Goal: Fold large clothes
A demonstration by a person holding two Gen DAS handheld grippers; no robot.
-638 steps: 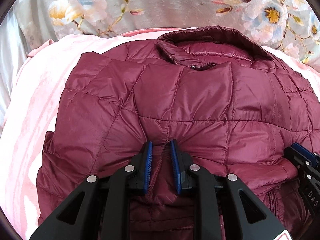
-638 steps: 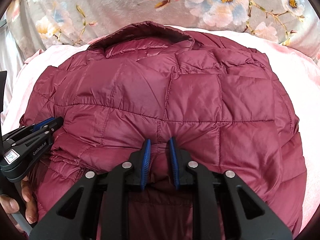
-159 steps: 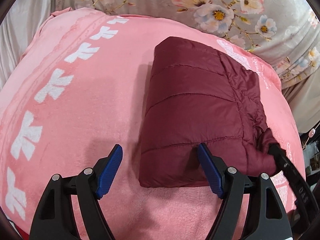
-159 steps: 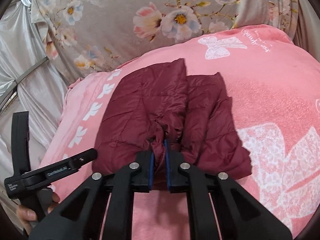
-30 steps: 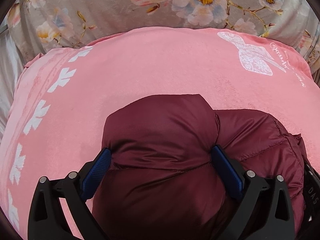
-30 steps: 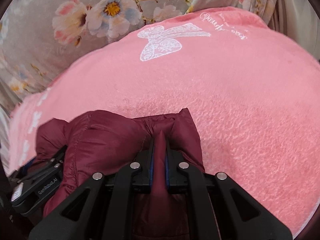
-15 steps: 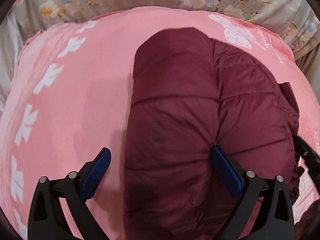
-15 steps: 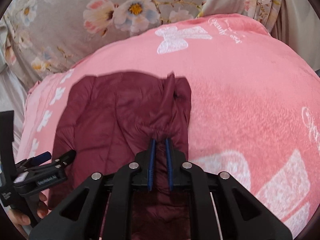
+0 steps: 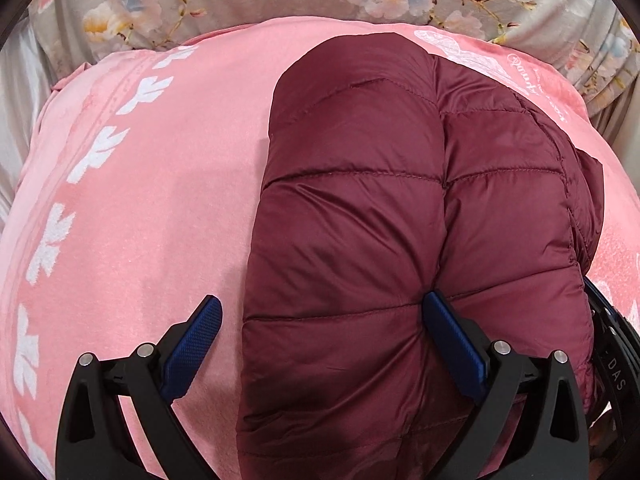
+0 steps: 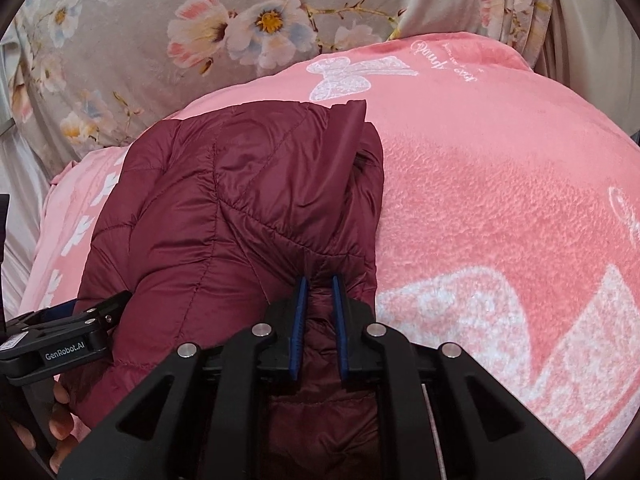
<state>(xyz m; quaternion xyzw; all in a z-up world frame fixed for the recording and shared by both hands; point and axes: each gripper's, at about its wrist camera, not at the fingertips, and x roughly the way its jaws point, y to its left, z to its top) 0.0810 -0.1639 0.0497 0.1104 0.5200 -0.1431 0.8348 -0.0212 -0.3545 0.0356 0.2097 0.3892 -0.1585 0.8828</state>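
A dark red quilted puffer jacket (image 9: 360,220) lies folded into a thick bundle on a pink blanket (image 9: 140,200). My left gripper (image 9: 320,320) is open wide; the near end of the bundle bulges between its blue pads, the right pad (image 9: 452,340) pressing into the fabric, the left pad (image 9: 192,336) apart from it. In the right wrist view my right gripper (image 10: 319,308) is shut on a pinch of the jacket (image 10: 240,208) at the bundle's near right edge. The left gripper (image 10: 68,340) shows at the lower left there.
The pink blanket (image 10: 500,200) with white butterfly and leaf prints covers the bed. A grey floral cloth (image 10: 200,20) hangs behind it. Silvery fabric (image 9: 16,92) lies at the left edge. My right gripper's body (image 9: 612,352) shows at the right rim.
In the last half second both views draw a little closer to the bundle. One second ago the bundle was held nearer me; it now lies stretched out on the blanket.
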